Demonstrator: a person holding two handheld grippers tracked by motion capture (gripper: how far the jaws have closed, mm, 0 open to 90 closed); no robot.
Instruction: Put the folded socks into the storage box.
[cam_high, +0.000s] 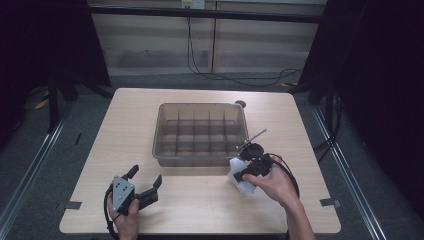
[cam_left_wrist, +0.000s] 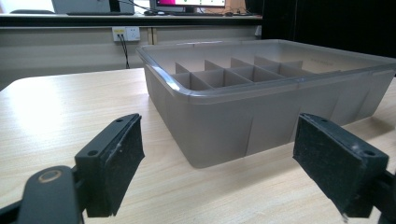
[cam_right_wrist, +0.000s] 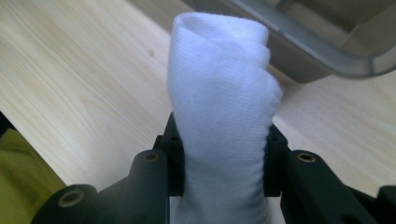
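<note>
sock roll (cam_right_wrist: 222, 93) stands pinched in the right tool (cam_high: 248, 169), long axis along its jaws, beside the divided bin's (cam_high: 165, 125) near right corner; left tool (cam_high: 142, 185) spread, farther off.

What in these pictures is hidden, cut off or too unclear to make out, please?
- Rolled white cloth: in the right gripper view its lower end is hidden behind the right gripper and cut off by the bottom edge.
- Divided bin: in the left gripper view its far compartment floors are hidden by its own walls.
- Small dark thing behind the bin, high view: too small to identify.
</note>
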